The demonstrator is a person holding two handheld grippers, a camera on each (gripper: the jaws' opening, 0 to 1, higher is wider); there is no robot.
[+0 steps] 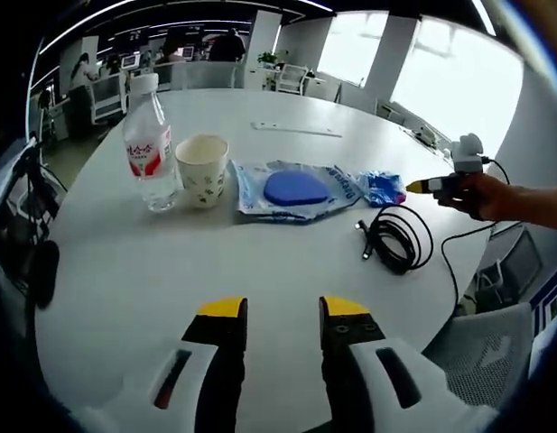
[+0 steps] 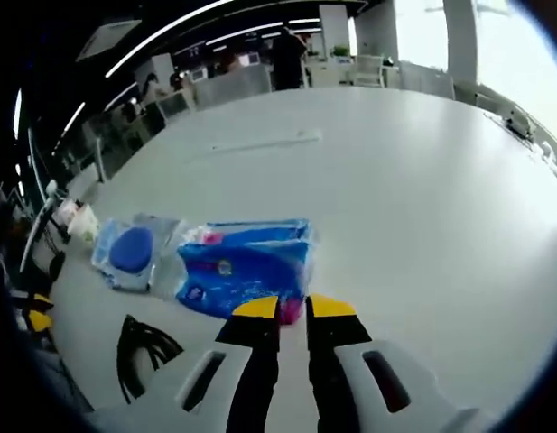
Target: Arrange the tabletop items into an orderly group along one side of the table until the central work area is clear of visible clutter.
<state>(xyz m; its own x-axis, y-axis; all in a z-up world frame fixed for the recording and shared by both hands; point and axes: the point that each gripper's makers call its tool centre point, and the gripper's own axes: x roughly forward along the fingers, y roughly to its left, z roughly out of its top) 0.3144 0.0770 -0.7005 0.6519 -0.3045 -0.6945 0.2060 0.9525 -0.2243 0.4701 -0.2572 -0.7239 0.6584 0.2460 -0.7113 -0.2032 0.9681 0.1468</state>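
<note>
On the white round table (image 1: 143, 271) a water bottle (image 1: 150, 149), a paper cup (image 1: 203, 170) and a clear bag with a blue disc (image 1: 294, 189) stand in a row. A blue tissue pack (image 1: 384, 188) lies to their right, a coiled black cable (image 1: 400, 236) nearer. My left gripper (image 1: 283, 311) hovers open over bare table, well short of them. My right gripper (image 2: 293, 308), also seen as the right gripper (image 1: 422, 186) held by a hand, is nearly shut on the near edge of the tissue pack (image 2: 246, 262). Beside it lie the disc bag (image 2: 134, 253) and cable (image 2: 143, 347).
A long white strip (image 1: 296, 130) lies toward the far side of the table. Office chairs (image 1: 292, 77), desks and people stand beyond the table. A mesh chair (image 1: 486, 352) sits at the near right edge. The far table surface (image 2: 422, 198) is bare.
</note>
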